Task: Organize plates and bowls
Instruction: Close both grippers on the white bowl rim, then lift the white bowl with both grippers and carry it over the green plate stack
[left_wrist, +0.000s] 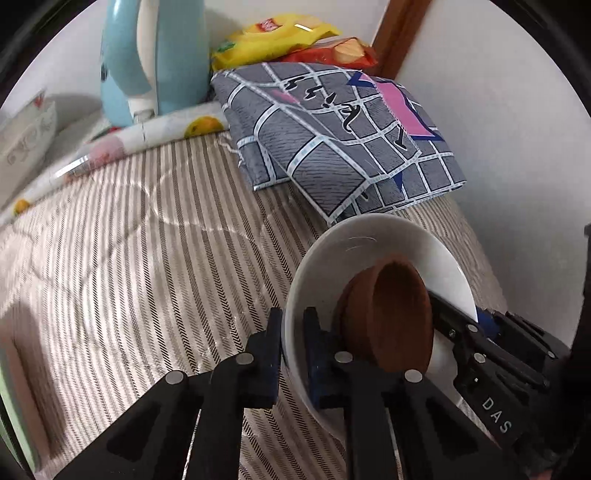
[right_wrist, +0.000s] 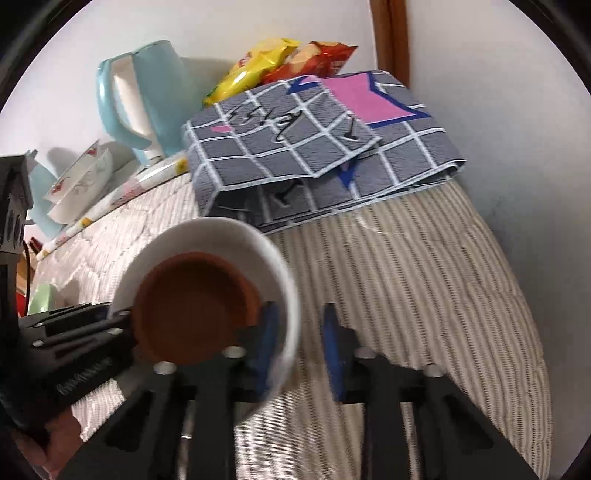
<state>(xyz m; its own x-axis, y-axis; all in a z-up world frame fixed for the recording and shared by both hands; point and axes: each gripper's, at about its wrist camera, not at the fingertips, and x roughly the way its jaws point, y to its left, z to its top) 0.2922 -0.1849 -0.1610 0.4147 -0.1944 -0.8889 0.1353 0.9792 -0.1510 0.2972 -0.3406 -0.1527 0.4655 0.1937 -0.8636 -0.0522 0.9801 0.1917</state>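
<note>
A white bowl (left_wrist: 373, 243) is tilted above the striped tablecloth, with a small brown wooden bowl (left_wrist: 397, 314) lying inside it. My left gripper (left_wrist: 293, 325) is shut on the white bowl's near rim, one finger inside and one outside. In the right wrist view the white bowl (right_wrist: 240, 236) and the brown bowl (right_wrist: 188, 317) sit at lower left. My right gripper (right_wrist: 301, 332) is open, its left finger (right_wrist: 267, 343) inside the white bowl's rim and its right finger outside, apart from it. The left gripper's body shows at far left.
A folded grey checked cloth (left_wrist: 332, 140) lies behind the bowls, with snack bags (left_wrist: 280, 37) beyond it. A light blue kettle (left_wrist: 155, 59) stands at the back. Patterned white bowls (right_wrist: 81, 181) are stacked at back left. A white wall (left_wrist: 498, 129) is close on the right.
</note>
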